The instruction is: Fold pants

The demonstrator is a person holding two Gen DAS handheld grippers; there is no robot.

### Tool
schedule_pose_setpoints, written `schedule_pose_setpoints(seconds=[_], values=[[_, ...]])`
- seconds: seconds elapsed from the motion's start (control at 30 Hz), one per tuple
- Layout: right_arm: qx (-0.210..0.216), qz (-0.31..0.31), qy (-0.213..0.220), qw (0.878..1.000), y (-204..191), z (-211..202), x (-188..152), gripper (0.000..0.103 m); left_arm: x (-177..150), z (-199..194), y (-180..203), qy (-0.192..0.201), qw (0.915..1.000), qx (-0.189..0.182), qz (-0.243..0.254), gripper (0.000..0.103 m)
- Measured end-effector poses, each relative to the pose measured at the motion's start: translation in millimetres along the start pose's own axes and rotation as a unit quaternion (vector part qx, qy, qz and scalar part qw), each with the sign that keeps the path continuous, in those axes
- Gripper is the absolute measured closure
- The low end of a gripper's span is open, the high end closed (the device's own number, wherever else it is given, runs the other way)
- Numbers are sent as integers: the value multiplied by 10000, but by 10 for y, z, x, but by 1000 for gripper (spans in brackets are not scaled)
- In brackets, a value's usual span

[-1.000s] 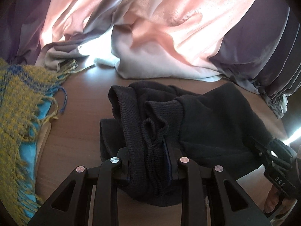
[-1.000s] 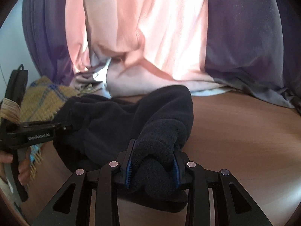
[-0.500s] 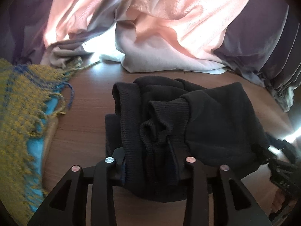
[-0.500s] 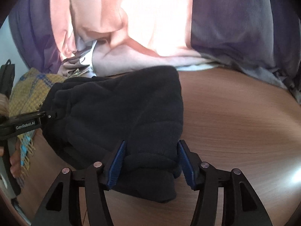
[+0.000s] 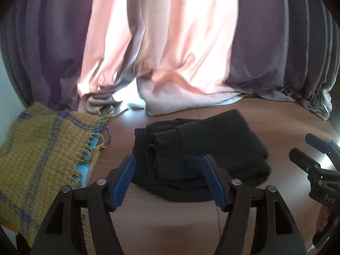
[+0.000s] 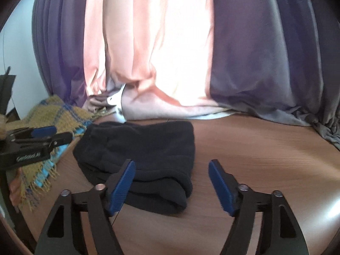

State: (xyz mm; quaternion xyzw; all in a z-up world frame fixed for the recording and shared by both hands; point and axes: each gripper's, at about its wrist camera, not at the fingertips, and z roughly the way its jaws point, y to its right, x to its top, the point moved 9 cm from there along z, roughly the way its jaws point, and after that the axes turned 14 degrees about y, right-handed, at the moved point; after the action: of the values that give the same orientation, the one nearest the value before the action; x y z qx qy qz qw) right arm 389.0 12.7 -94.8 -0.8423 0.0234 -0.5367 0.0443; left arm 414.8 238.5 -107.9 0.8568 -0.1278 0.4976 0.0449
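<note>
left gripper [image 5: 167, 178] jaws opening, holding nothing, right gripper [image 6: 172, 182] jaws opening, also holding nothing, folded black pants [image 6: 144, 161] flat on wooden table [image 6: 255, 159] just beyond both, yellow fringed blanket [image 5: 42, 148] left, curtains [image 5: 170, 53] behind

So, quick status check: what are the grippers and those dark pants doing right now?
Left gripper and right gripper both opening, nothing pinched. Black pants lie folded on the wooden table. Yellow scarf beside them, not in the way.
</note>
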Motion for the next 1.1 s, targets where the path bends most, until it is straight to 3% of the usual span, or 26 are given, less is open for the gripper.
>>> schedule_pose_setpoints(seconds=[0.17, 0.43, 1.1], values=[[-148, -74, 133, 9998, 93, -378, 63, 15, 27, -368, 223, 240, 9997, -18, 84, 29], [-421, -170, 338, 9984, 323, -1035, 86, 13, -26, -883, 558, 475, 9988, -89, -66, 17], [-591, -167, 552, 9966, 797, -2241, -112, 12, -361, -1925, 1230, 703, 9973, 38, -202, 13]])
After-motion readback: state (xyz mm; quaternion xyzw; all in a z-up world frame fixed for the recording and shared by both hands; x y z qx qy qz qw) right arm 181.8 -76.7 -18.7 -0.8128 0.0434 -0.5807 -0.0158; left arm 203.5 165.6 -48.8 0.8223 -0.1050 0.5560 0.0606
